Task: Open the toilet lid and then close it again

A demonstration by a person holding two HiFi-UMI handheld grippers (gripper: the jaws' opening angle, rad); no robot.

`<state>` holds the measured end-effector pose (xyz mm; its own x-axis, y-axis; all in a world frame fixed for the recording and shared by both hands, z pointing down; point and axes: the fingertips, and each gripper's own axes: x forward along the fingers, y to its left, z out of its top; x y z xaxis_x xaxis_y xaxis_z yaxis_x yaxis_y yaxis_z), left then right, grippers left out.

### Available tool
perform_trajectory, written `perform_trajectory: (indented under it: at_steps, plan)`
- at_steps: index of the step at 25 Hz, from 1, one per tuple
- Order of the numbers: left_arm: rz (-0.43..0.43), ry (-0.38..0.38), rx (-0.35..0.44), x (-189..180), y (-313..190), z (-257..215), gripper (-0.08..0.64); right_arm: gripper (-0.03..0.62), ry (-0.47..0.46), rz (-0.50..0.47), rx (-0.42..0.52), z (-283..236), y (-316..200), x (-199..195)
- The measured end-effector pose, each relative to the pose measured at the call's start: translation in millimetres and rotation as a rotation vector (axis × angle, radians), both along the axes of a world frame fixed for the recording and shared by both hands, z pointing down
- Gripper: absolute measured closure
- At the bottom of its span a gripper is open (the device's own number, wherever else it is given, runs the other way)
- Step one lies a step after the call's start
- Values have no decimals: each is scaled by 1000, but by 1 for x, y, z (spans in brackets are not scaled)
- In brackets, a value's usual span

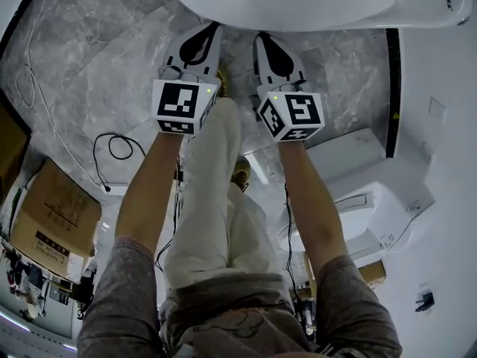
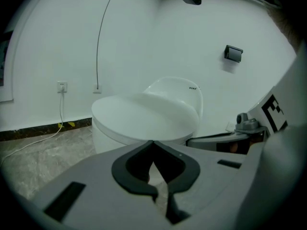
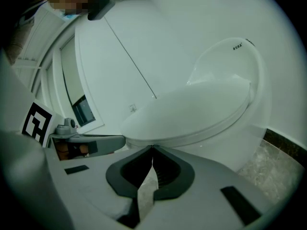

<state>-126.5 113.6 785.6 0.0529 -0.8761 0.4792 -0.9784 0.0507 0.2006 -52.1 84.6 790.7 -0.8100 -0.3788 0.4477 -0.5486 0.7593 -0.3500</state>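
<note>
The white toilet lid [image 1: 298, 2] lies down flat on the bowl, at the top of the head view. It also fills the middle of the left gripper view, toilet lid [image 2: 144, 116], and of the right gripper view, toilet lid [image 3: 192, 114]. My left gripper [image 1: 212, 28] is shut and empty, its tips just short of the lid's front edge. My right gripper [image 1: 262, 39] is shut and empty too, side by side with the left. Jaw tips meet in both gripper views: left gripper [image 2: 152, 142], right gripper [image 3: 152, 147]. Neither touches the lid.
Grey marble floor [image 1: 89, 66] surrounds the toilet, with a white cable [image 1: 30, 80] on it. A cardboard box [image 1: 48, 218] stands at the left. A white wall [image 2: 57, 42] with a socket [image 2: 62, 86] is behind the toilet. White cabinetry [image 1: 373, 192] stands at the right.
</note>
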Motion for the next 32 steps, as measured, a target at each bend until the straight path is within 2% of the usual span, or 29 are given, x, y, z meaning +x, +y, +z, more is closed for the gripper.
perform_trajectory:
  at_steps: [8,15,20,27,32]
  plan:
    - [-23,28,8,0,-3,-6,551,566,-4,4,12,-11,-6,-2]
    - [13,29,24,0,-4,-25,551,566,-14,18,8,-25,-7,-2]
    - [8,53,33,-1,-6,-48,551,566,-32,37,4,-51,-10,-1]
    - [19,50,49,1,-10,-89,551,566,-35,33,12,-91,-18,0]
    - [35,37,72,9,-18,-130,551,566,-66,71,8,-124,-25,7]
